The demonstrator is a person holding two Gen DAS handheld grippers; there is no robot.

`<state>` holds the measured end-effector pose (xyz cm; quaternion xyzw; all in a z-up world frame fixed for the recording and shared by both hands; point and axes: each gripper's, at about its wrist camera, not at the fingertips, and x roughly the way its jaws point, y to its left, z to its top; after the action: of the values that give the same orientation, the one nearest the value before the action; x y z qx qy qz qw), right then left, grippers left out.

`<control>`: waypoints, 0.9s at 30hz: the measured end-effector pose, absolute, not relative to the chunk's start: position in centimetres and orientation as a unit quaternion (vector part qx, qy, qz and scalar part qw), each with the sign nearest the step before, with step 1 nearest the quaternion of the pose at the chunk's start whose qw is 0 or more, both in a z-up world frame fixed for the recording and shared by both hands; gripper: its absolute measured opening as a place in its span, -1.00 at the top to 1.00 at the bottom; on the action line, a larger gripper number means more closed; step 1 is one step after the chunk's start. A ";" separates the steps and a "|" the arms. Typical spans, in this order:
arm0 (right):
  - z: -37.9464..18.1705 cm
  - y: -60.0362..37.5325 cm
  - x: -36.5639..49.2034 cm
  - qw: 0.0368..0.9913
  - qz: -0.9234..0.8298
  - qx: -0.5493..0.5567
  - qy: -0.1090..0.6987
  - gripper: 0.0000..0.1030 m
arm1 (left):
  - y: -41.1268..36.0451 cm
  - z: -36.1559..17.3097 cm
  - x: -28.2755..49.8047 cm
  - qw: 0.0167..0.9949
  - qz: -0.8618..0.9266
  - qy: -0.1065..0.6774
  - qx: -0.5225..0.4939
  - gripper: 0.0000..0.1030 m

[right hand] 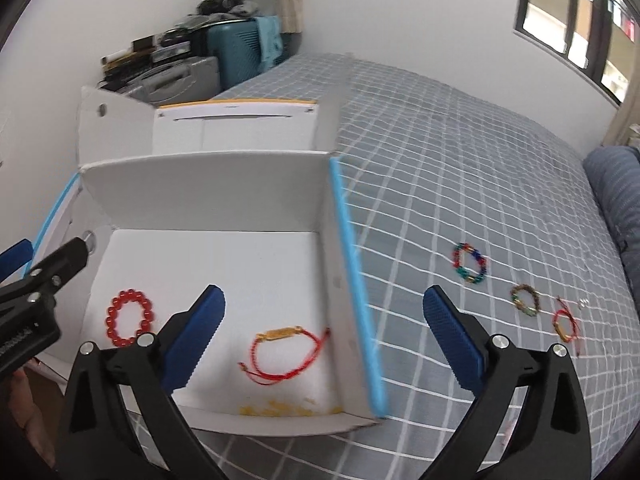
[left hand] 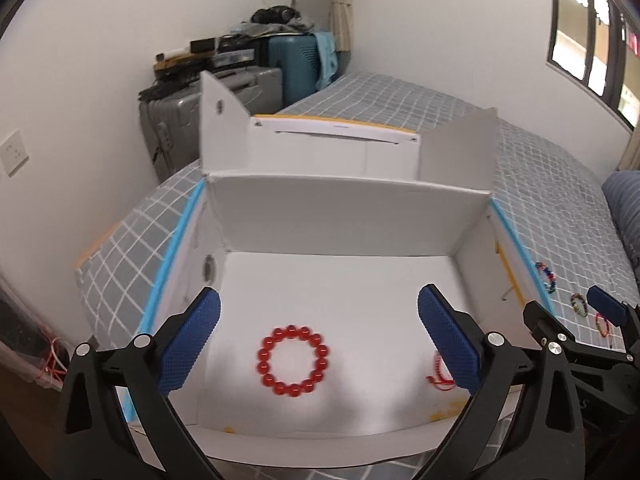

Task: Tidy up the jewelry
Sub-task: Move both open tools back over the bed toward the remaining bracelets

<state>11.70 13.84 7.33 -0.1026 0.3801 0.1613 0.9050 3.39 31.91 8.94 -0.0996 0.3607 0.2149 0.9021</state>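
Both claws gape wide, empty: left gripper [left hand: 319,342] over the box [left hand: 344,216]; its finger half hides the cord bracelet [right hand: 286,354] beside the red beads [left hand: 293,361]; right gripper [right hand: 324,342] straddles the box's right edge; three bracelets [right hand: 470,263] blur on the bed [right hand: 460,152].

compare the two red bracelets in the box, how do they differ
The bead bracelet is a closed ring of round glossy beads; the cord bracelet is thin string with a gold bar and loose tail ends. The bead bracelet lies nearer the box's left wall, the cord bracelet nearer its right wall. Both are red, lie flat on the box floor, and are ungripped.
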 end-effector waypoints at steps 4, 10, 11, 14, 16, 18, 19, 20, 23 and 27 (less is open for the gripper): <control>7.8 10.6 12.3 0.909 0.141 -0.092 0.381 -0.85 | 29.8 9.3 4.6 0.905 0.192 0.366 -0.096 -0.89; 8.8 5.2 13.1 0.918 0.115 -0.082 0.371 -0.85 | 25.4 9.8 6.6 0.911 0.165 0.366 -0.096 -0.89; 8.9 3.8 13.4 0.919 0.111 -0.080 0.371 -0.85 | 24.6 9.8 7.0 0.911 0.161 0.367 -0.096 -0.89; 9.0 0.7 14.2 0.920 0.095 -0.079 0.372 -0.85 | 21.8 10.1 8.7 0.915 0.139 0.368 -0.092 -0.89; 9.0 -1.5 14.9 0.921 0.084 -0.071 0.373 -0.85 | 19.7 10.3 9.8 0.918 0.123 0.368 -0.087 -0.89; 8.9 -3.7 15.6 0.922 0.072 -0.063 0.374 -0.85 | 17.7 10.4 11.0 0.920 0.108 0.368 -0.080 -0.89; 8.8 -4.6 16.0 0.922 0.067 -0.060 0.376 -0.85 | 16.4 10.3 11.8 0.920 0.100 0.370 -0.076 -0.89; 8.7 -5.6 16.4 0.922 0.060 -0.056 0.378 -0.85 | 15.4 10.2 12.6 0.920 0.093 0.373 -0.072 -0.89; 7.9 -9.1 17.8 0.921 0.042 -0.040 0.386 -0.85 | 12.4 9.6 14.8 0.920 0.068 0.382 -0.057 -0.89; 6.4 -12.0 19.2 0.917 0.024 -0.034 0.398 -0.85 | 9.2 8.4 18.1 0.917 0.050 0.391 -0.050 -0.89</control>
<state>19.20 -11.95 6.44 -0.0337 0.3977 0.0242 0.9166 18.05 9.22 8.41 -0.0501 0.3914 0.0505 0.9175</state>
